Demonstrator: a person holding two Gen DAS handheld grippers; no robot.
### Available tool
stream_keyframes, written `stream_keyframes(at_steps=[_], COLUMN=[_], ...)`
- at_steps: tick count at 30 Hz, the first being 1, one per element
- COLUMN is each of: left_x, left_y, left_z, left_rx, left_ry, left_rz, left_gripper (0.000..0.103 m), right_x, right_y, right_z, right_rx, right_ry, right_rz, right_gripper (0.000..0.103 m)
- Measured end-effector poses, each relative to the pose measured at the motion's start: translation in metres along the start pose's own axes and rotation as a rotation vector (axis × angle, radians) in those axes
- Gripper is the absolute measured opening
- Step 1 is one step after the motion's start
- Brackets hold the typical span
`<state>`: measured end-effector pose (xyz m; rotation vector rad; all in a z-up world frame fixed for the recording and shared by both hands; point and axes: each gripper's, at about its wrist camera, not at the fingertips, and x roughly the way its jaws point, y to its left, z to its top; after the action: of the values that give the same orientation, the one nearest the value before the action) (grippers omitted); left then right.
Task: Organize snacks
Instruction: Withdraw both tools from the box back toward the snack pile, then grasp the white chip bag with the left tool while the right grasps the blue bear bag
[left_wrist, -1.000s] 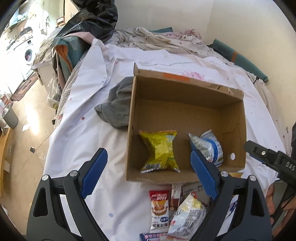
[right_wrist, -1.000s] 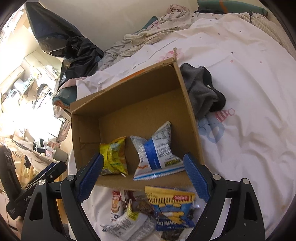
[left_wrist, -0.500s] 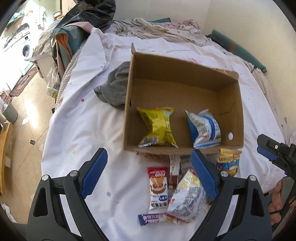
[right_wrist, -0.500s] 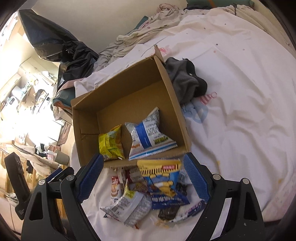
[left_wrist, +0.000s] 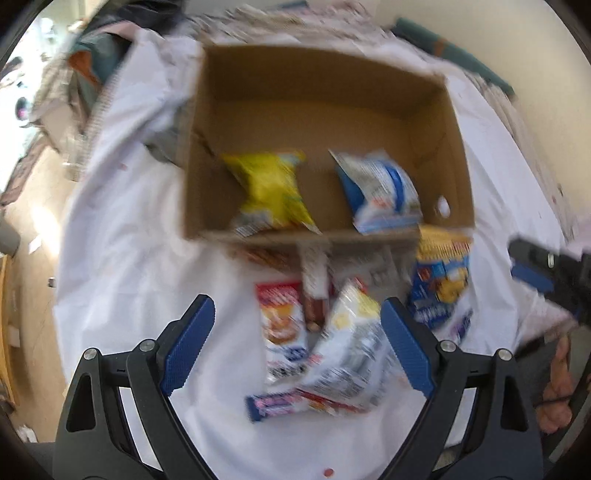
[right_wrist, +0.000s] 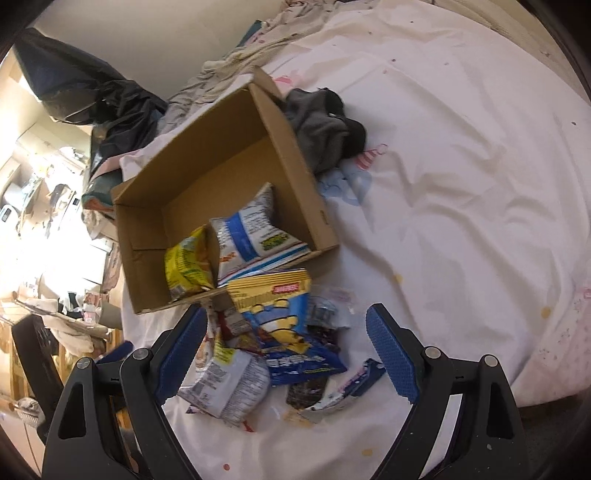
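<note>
White bedsheet (right_wrist: 461, 192) carries an open cardboard box (right_wrist: 295, 162) holding two bags: one yellow bag (right_wrist: 186, 264), one blue-and-white bag (right_wrist: 251, 232). Both the left gripper (left_wrist: 295, 347) and right gripper (right_wrist: 286, 350) hover spread wide and empty above the loose snack pile (right_wrist: 273, 343) near the box; labels unreadable.

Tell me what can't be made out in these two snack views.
- Left wrist view: motion blur makes the print on the yellow bag in the cardboard box unreadable.
- Right wrist view: the yellow and blue packet covers the snacks beneath it.
- Right wrist view: the right gripper hides part of the white packet.
</note>
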<state>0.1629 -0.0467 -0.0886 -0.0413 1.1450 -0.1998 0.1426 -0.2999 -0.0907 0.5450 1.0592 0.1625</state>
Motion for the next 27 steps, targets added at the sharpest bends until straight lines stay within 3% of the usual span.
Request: stream_keyframes(at_steps=[5,9,15,21,27], left_x=[0.04,0.065,0.072,0.067,0.035], left_y=[-0.039,-0.061,-0.064,-0.069,-0.059], left_z=[-0.013,-0.024,-0.033,-0.038,-0.036], left_rx=[0.136,0.259,0.285,0.324,0.27], left_ry=[0.133,0.194,0.231,0.228,0.225], left_rz=[-0.053,-0.016,0.006,0.009,-0.049], left_gripper=[0.089,0.088,0.083,0.05,0.035], right_x=[0.003,0.006,0.012,0.016,0.017], right_y=[-0.005,-0.005,-0.005,-0.001,0.0], right_z=[0.0,0.0,0.002,0.002,0.002], right_rx=[0.004,-0.005,-0.006,-0.018,-0.009], right_ry=[0.009,0.018,0.025,0.03,0.034], right_rz=[-0.02,-0.033,-0.039,-0.043,-0.044], right_gripper=[0.09,0.09,0.09,0.09,0.09])
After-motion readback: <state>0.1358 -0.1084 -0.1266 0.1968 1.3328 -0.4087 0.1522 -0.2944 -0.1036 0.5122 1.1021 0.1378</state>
